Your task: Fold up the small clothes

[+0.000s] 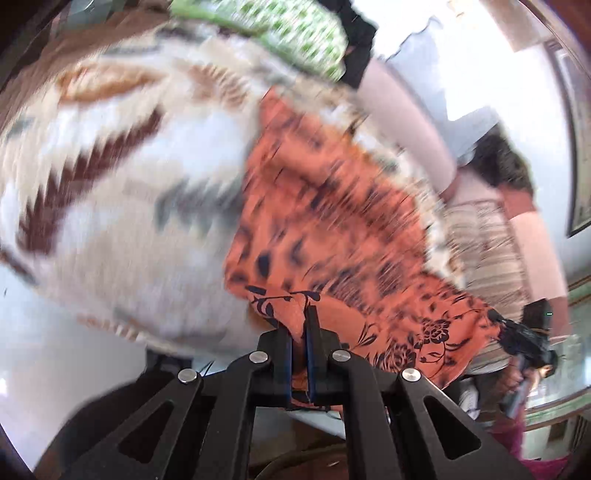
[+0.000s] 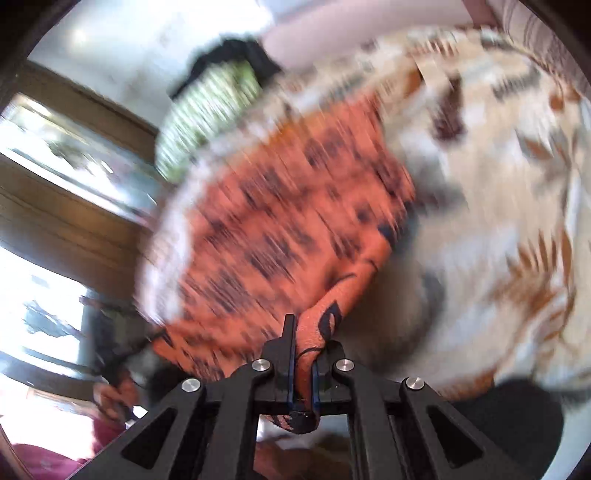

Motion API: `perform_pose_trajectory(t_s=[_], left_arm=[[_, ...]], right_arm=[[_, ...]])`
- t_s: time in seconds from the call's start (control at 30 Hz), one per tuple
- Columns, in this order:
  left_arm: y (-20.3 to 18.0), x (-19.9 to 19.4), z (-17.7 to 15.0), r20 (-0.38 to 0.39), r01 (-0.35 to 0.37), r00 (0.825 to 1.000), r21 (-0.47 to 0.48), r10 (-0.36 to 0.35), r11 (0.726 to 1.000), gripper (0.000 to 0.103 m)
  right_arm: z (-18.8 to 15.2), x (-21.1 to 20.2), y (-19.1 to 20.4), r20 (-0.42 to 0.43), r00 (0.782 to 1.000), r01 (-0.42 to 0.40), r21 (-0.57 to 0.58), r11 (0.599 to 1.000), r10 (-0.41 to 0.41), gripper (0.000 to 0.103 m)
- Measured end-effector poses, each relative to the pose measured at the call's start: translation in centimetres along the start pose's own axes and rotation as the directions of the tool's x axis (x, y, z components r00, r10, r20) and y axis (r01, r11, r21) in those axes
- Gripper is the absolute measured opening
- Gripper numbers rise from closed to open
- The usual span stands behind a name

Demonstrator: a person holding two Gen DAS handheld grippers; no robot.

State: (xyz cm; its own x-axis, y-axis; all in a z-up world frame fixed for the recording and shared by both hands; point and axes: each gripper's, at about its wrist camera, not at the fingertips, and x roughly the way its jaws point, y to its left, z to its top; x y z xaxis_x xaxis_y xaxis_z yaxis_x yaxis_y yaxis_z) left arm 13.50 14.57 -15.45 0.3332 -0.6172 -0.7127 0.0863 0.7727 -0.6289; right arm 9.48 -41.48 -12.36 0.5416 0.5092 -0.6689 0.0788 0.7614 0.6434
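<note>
An orange garment with a dark floral print [image 1: 325, 206] hangs stretched between both grippers, above a bed. My left gripper [image 1: 301, 314] is shut on one edge of it. In the left wrist view the other gripper [image 1: 524, 339] holds the far corner at the right. My right gripper [image 2: 306, 332] is shut on a bunched corner of the same orange garment [image 2: 280, 221], with cloth poking out behind the jaws. Both views are strongly motion-blurred.
A cream blanket with brown and grey leaf patterns [image 1: 122, 177] covers the bed [image 2: 498, 206]. A green-and-white patterned cloth [image 1: 295, 33] and a black item lie at its far end. A wooden window frame [image 2: 74, 206] is at the left.
</note>
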Motion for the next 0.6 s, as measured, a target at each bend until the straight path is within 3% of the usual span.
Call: perform_pose_trajectory(t_s=[0.17, 0.33, 0.47, 0.53, 0.6], left_arm=[[-2.9, -1.2, 8.0, 0.074, 0.064, 0.995, 0.028, -0.066, 0.998, 0.006], [-4.5, 2.8, 17.9, 0.097, 0.013, 0.995, 0.004, -0.013, 1.000, 0.006], [-2.8, 10.3, 25.2, 0.076, -0.036, 0.996, -0.074, 0.042, 0.997, 0.009], [-0.6, 13.2, 26.9, 0.088, -0.099, 0.990, -0.159, 0.114, 0.982, 0.009], [1.6, 13.7, 27.4, 0.151, -0.087, 0.981, -0.238, 0.125, 0.967, 0.011]], right_arm=[[7.0, -0.6, 0.8, 0.175, 0.983, -0.054, 0.027, 0.998, 0.048, 0.006], [15.7, 2.3, -0.8, 0.307, 0.952, -0.030, 0.114, 0.993, -0.006, 0.006], [22.1, 8.4, -5.0, 0.292, 0.955, -0.016, 0.247, 0.969, -0.059, 0.006], [23.9, 12.5, -7.7, 0.251, 0.964, 0.004, 0.320, 0.947, -0.089, 0.007], [24.4, 15.8, -10.7, 0.192, 0.976, 0.024, 0.389, 0.921, -0.106, 0.007]])
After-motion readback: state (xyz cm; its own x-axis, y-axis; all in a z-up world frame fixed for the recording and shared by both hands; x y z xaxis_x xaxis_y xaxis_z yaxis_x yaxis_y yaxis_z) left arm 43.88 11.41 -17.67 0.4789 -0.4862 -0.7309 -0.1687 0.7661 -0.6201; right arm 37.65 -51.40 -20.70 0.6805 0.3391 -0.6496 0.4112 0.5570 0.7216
